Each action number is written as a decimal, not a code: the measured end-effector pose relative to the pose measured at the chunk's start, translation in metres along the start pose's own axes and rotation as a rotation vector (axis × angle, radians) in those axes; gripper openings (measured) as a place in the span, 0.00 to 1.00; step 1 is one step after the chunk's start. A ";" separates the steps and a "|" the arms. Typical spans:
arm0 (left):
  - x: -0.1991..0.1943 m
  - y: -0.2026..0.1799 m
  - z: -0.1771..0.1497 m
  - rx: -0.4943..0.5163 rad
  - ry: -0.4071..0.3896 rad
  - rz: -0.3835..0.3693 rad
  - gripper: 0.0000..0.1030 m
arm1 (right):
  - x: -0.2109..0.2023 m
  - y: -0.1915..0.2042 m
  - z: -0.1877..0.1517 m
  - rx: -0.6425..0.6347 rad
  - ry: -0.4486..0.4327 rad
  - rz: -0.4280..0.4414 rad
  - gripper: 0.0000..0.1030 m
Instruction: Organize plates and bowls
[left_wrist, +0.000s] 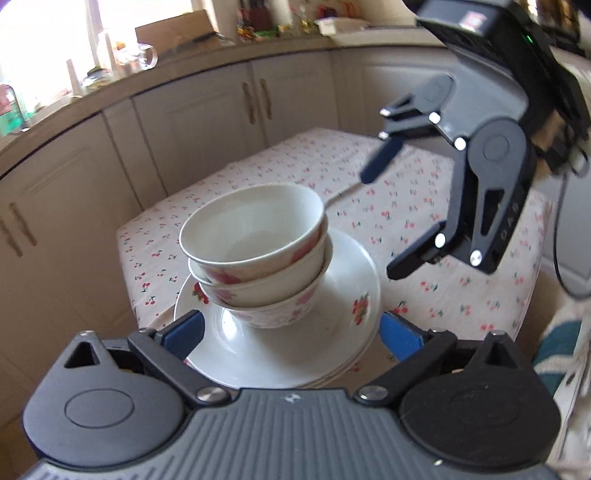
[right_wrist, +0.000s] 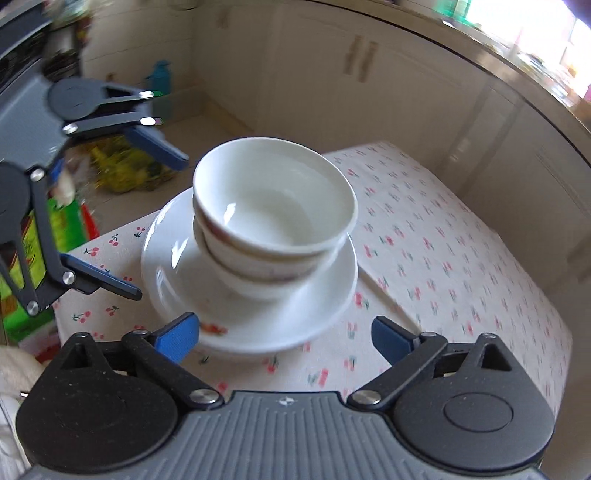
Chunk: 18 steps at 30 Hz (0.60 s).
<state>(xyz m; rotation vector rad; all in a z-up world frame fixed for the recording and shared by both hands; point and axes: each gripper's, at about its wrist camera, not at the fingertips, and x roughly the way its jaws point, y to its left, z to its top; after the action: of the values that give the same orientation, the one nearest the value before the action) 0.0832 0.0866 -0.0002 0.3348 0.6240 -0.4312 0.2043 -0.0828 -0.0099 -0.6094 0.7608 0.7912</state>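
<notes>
On cherry-print tablecloth, stacked plates, cream cabinets behind

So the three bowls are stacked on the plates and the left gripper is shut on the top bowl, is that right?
Not quite: the bowls sit stacked on the plates, but the left gripper is open and holds nothing, as the left wrist view shows.

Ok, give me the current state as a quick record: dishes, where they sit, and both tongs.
bowls: three nested bowls, floral outside, top one tilted
plates: stack of white plates under the bowls
surface: table with cherry-print cloth, stack near its corner
left tongs: open, nothing held, fingers either side of the plates' near rim
right tongs: open, nothing held, apart from the stack
background: cream cabinets
</notes>
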 end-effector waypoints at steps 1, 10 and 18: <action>-0.005 -0.004 0.000 -0.029 -0.022 0.017 0.99 | -0.006 0.002 -0.005 0.029 -0.004 -0.030 1.00; -0.049 -0.068 0.007 -0.271 -0.148 0.259 0.99 | -0.060 0.015 -0.065 0.442 -0.026 -0.320 1.00; -0.061 -0.092 0.009 -0.467 -0.150 0.280 0.99 | -0.097 0.041 -0.102 0.587 -0.129 -0.410 1.00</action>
<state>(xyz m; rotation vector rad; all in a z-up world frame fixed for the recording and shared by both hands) -0.0010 0.0207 0.0293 -0.0568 0.5033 -0.0342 0.0877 -0.1722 -0.0012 -0.1681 0.6762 0.2032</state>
